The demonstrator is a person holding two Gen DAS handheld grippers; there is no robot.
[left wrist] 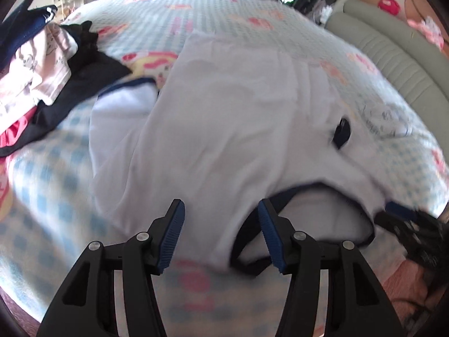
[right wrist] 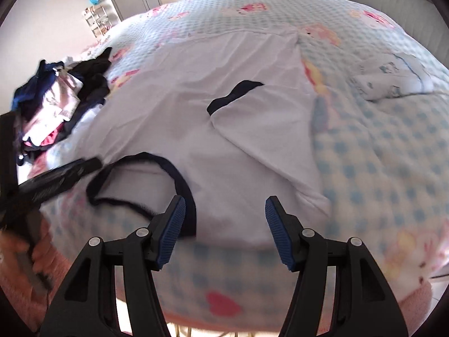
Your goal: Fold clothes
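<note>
A white T-shirt [left wrist: 224, 112] with navy trim lies spread on the checked bed cover, its navy collar [left wrist: 308, 191] toward me. In the right wrist view the shirt [right wrist: 196, 98] has one sleeve folded in over its body, navy cuff [right wrist: 233, 92] on top. My left gripper [left wrist: 221, 213] is open and empty, just above the shirt's near shoulder beside the collar. My right gripper [right wrist: 224, 210] is open and empty over the near hem edge, right of the collar [right wrist: 168, 168]. The left gripper [right wrist: 56, 177] shows in the right wrist view at the left.
A pile of unfolded clothes [left wrist: 42, 70] sits at the bed's left; it also shows in the right wrist view [right wrist: 56, 98]. A small folded white garment [right wrist: 393, 81] lies at the right. A grey padded headboard [left wrist: 393, 56] borders the bed's far right.
</note>
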